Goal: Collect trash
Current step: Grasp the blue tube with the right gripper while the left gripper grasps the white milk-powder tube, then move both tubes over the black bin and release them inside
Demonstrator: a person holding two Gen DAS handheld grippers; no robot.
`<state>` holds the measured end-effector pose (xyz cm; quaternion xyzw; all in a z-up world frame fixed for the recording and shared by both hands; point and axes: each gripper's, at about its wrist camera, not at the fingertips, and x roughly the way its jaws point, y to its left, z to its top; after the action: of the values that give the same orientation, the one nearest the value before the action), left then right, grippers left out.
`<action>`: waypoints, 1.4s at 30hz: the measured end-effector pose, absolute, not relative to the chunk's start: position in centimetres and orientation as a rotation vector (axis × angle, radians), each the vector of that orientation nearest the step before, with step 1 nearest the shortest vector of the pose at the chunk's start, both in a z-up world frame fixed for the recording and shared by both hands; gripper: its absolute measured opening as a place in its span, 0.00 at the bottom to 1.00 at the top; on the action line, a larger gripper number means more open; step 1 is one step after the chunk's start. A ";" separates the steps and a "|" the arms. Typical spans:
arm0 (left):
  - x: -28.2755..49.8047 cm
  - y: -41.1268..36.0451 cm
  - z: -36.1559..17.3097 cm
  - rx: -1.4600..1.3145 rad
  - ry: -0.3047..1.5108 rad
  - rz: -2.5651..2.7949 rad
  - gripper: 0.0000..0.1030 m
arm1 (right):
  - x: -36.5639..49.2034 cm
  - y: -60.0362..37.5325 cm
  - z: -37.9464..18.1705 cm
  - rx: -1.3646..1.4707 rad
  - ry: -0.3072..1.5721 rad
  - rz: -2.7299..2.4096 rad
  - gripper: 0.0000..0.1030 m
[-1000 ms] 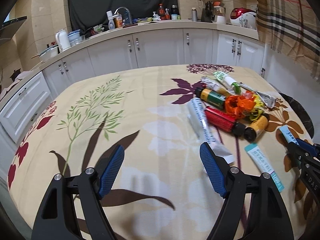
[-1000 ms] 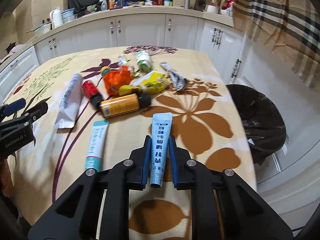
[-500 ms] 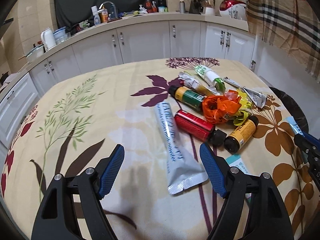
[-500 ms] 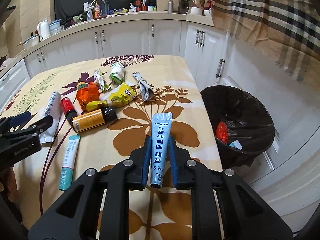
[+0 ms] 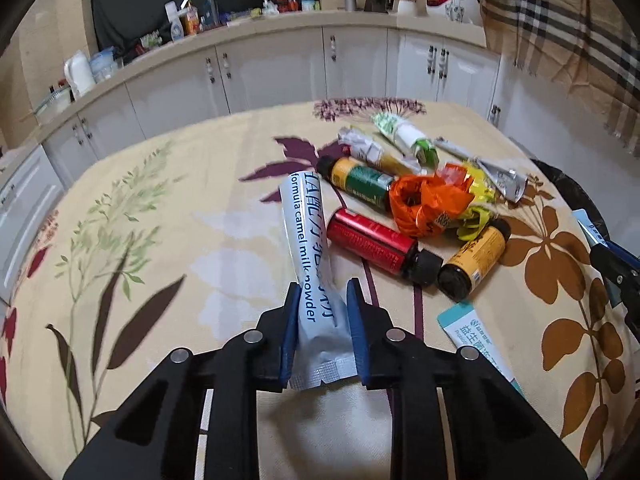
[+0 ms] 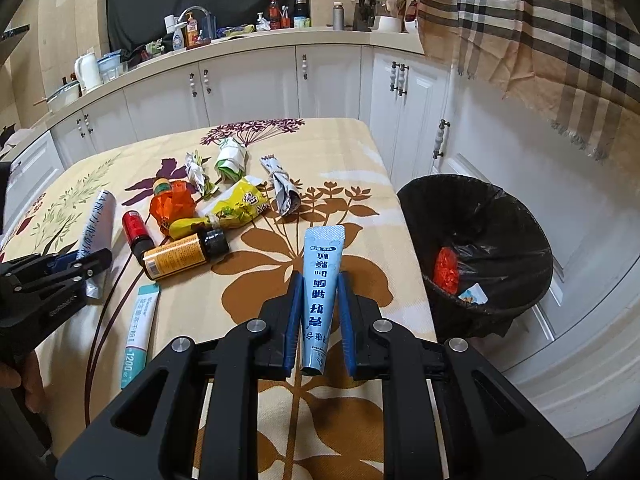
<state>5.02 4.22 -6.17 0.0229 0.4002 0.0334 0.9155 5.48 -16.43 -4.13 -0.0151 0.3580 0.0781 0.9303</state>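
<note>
Disposal of the blue sachet (image 6: pixel 321 280), clamped between the closed right jaws beside the black-lined bin (image 6: pixel 480 248), calls for release directly over the bin mouth, while the left jaws, apparently closed on the white milk-powder sachet (image 5: pixel 310 240) above the surface (image 5: pixel 180 240), hold firm.

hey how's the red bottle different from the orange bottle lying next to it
The red bottle has a glossy red body, while the orange bottle wears a yellow-orange label with dark print. The red one's black cap points toward the grippers; the orange one's cap points away. Both are small, capped, and lie on their sides on the tablecloth.
</note>
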 end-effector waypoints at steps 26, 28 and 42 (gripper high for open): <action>8.2 -5.3 0.2 0.134 0.601 -0.165 0.22 | 9.0 -23.7 -0.3 -0.005 0.600 -0.045 0.17; 9.0 -6.8 0.5 0.148 0.585 -0.192 0.22 | 9.7 -24.8 -0.2 0.003 0.591 -0.068 0.17; 14.4 -15.5 0.4 0.212 0.546 -0.297 0.22 | 13.8 -30.1 -0.1 0.025 0.560 -0.169 0.17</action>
<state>14.42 -15.46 0.40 0.1043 0.2680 -0.1456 0.9466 13.77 -30.07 -0.10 0.0125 0.2759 -0.0831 0.9575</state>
